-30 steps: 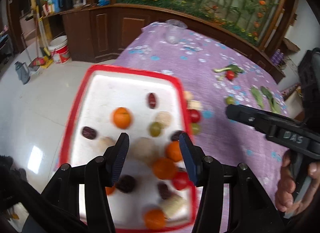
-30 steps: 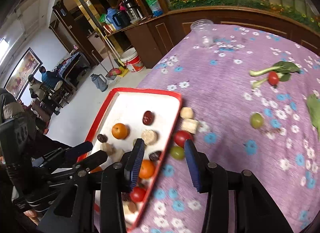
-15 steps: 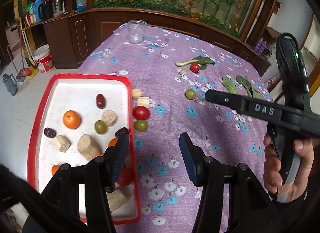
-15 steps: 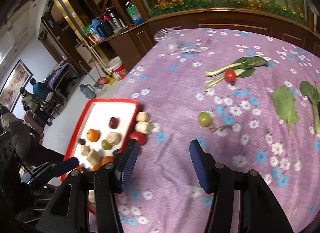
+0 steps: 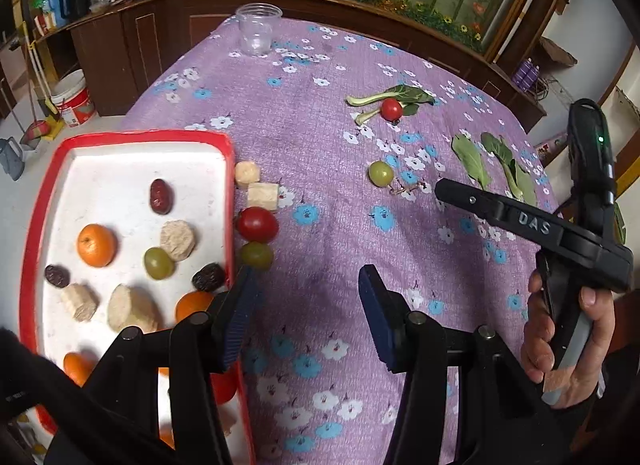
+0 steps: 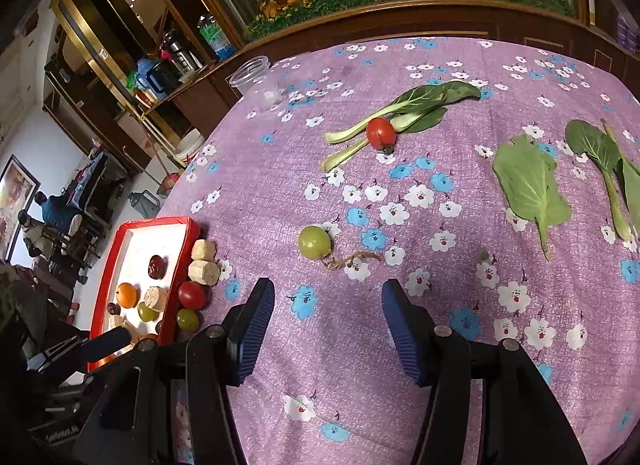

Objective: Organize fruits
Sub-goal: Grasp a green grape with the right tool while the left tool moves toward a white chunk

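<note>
We see the red-rimmed tray at the table's left edge with its long axis running away from us, oranges, dates and grapes inside, while a cherry tomato and a green grape touch its right rim. A second green grape lies alone on the purple flowered tablecloth, a wooden cabinet beyond. Our left gripper and right gripper both gape empty.

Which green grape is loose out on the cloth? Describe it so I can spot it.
Start at the purple flowered tablecloth, well right of the red-rimmed tray. The lone green grape lies mid-table by a brown twig. The other loose grape sits against the tray under a tomato.
</note>
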